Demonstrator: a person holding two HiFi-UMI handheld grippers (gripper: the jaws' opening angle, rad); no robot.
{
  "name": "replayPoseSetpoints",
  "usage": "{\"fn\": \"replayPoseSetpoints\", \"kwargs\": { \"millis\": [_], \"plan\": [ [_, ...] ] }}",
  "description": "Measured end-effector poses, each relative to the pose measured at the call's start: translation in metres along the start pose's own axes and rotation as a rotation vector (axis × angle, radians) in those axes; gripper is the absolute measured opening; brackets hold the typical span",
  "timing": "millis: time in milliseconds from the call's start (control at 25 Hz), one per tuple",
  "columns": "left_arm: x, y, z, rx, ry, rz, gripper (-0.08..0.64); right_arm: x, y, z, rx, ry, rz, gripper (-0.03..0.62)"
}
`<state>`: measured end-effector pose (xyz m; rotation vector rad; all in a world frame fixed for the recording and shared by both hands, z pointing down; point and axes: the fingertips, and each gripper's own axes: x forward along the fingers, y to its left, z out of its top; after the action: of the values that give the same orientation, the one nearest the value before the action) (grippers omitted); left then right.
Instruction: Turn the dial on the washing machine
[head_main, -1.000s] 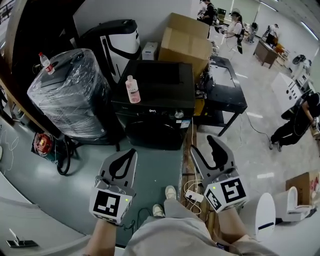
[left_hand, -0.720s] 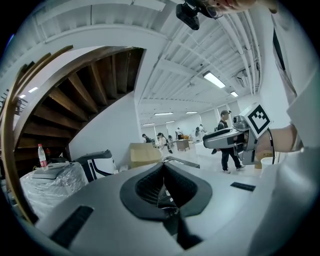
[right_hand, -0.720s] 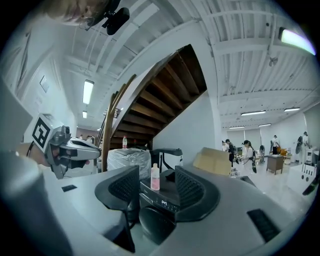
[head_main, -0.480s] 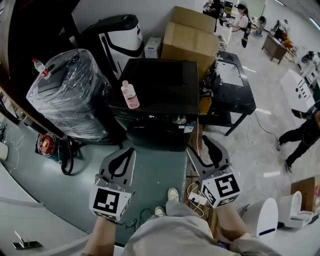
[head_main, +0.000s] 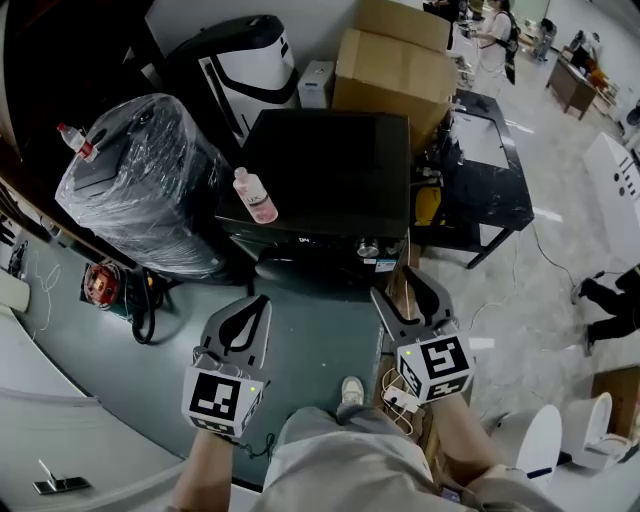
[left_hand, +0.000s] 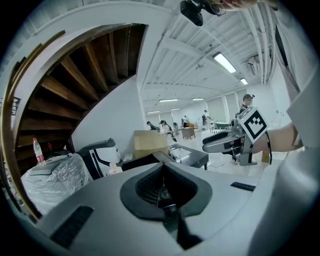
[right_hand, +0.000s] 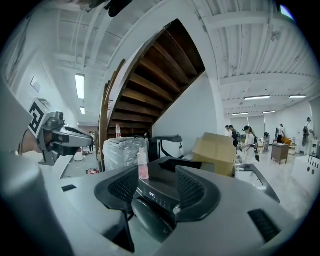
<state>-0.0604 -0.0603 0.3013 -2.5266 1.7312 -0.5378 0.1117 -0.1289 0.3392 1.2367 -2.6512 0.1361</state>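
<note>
Person stepped closer to washing machine (head_main: 330, 180). Right gripper (head_main: 400, 288) spread wide, empty: centre it around dial (head_main: 368, 247), then squeeze. Left gripper (head_main: 258, 308) closed, idle.

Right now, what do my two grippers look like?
The left gripper and right gripper match: light grey plastic shells tapering to two jaws lined with black ribbed pads. Each carries a white cube with black square markers at the wrist end. A small green light shows on the left one.
</note>
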Motion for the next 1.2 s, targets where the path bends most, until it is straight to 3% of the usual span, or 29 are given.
{"fn": "replayPoseSetpoints", "kwargs": {
  "millis": [440,760,840,1040,1200],
  "plan": [
    [0.048,0.011,-0.015,0.019,0.024,-0.016,0.02,0.062,-0.022,-0.021,-0.013,0.054,-0.007,0.268],
    [0.08,0.018,-0.035,0.081,0.045,-0.101,0.02,0.089,-0.035,-0.051,0.028,0.116,-0.084,0.27],
    [0.087,0.025,-0.044,0.05,0.046,-0.111,0.02,0.097,-0.039,-0.06,0.04,0.13,-0.112,0.271],
    [0.098,0.053,-0.054,-0.13,-0.02,-0.116,0.02,0.122,-0.045,-0.079,0.037,0.14,-0.147,0.276],
    [0.112,0.065,-0.075,-0.105,0.001,-0.124,0.02,0.138,-0.055,-0.102,0.033,0.174,-0.179,0.282]
  ]
}}
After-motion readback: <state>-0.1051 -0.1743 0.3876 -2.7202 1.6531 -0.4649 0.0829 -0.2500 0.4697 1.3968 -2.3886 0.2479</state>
